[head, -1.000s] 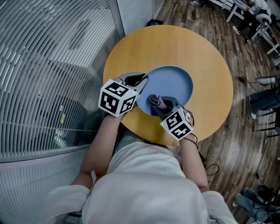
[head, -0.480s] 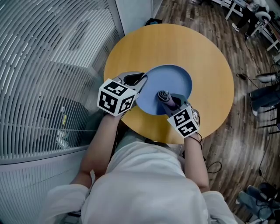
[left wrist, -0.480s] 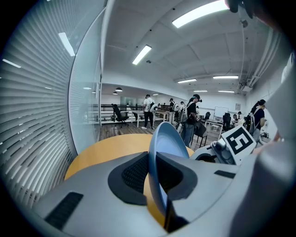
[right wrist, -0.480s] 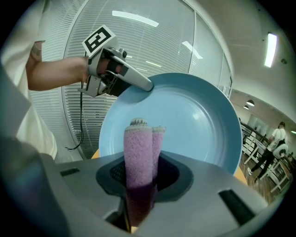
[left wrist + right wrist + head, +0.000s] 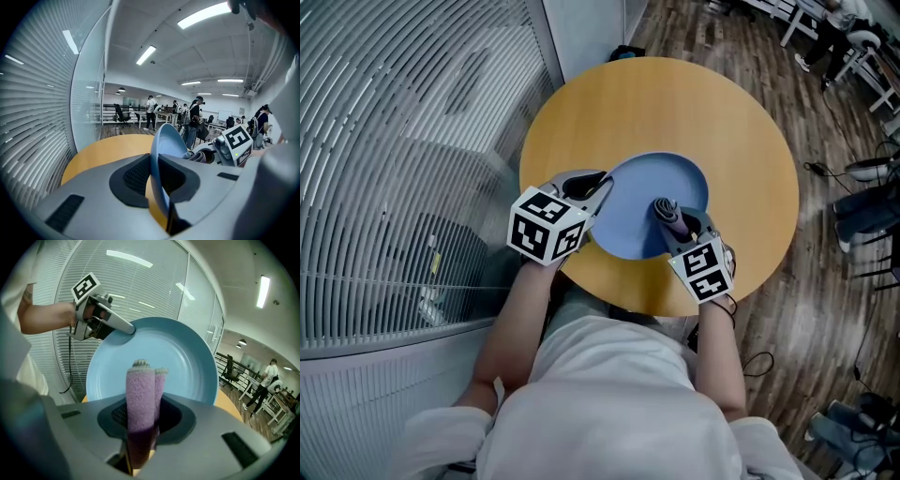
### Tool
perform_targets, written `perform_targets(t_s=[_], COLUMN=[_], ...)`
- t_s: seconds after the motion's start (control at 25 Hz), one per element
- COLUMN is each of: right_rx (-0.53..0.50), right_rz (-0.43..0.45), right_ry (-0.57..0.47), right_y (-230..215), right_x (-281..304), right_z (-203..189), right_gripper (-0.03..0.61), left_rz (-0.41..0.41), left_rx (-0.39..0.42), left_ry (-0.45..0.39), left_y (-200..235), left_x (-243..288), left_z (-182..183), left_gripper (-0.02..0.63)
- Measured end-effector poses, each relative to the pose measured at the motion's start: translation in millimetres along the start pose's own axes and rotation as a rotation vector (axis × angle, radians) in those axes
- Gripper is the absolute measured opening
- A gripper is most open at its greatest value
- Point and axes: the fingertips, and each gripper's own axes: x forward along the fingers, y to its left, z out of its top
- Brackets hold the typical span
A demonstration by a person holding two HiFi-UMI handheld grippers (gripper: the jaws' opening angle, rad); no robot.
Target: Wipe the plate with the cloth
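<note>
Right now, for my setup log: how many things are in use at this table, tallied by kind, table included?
round blue plate: 1
folded purple cloth: 1
grey hand-held tools: 2 (left tool, right tool)
round wooden table: 1
Total: 5

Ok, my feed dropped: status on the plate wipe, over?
Left gripper shut on plate rim, plate tilted up. Right gripper shut on folded cloth, at the plate's face. Nothing in the way.

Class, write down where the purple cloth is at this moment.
Head view: the purple cloth is clamped in the right tongs, over the right side of the blue plate, whose left rim the left tongs hold.
</note>
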Motion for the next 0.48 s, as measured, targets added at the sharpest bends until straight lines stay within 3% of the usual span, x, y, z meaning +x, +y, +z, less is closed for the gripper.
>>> perform_targets(t_s=[0.48], right_rx=[0.065], right_rz=[-0.072], right_ry=[0.005], right_y=[-31], right_x=[-3], right_z=[-8], right_gripper=[0.101], left_rz=[0.012], left_rx=[-0.003], left_ry=[0.011], left_y=[6], left_x=[4], left_z=[-7], left_gripper=[0.041])
